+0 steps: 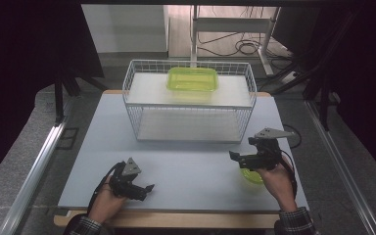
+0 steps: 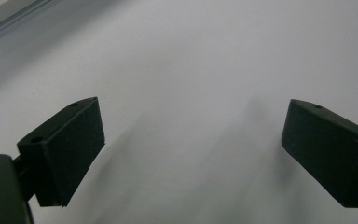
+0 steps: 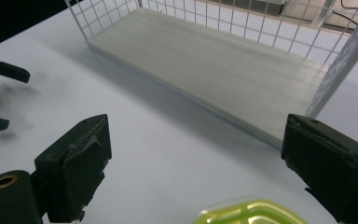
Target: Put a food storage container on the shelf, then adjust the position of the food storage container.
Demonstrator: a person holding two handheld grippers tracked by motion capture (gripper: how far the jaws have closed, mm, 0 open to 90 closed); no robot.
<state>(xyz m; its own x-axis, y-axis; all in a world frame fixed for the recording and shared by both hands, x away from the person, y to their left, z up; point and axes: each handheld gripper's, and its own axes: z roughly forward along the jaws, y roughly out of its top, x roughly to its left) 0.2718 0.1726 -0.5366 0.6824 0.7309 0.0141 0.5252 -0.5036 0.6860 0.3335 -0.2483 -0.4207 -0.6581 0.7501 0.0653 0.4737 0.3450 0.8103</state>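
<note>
While the high view hides the green lid [image 1: 251,176] under the right tool [image 1: 237,157], that tool's own view shows it [image 3: 247,212] lying free between wide-open jaws; the left tool [image 1: 148,188] gapes empty over the table [image 1: 186,171].

A pale grey-blue table [image 1: 186,171] with a light wooden edge occupies the middle of the scene, lit evenly from above. Grey speckled floor [image 1: 24,161] surrounds it. A metal rail [image 1: 39,169] runs along the floor at the left, and a second rail [image 1: 342,176] at the right. Dark curtains [image 1: 29,44] close off both sides. At the far end stand a white wall panel [image 1: 122,27] and a pale metal frame [image 1: 235,24], with black cables [image 1: 240,46] looped on the lighter floor beneath.
</note>
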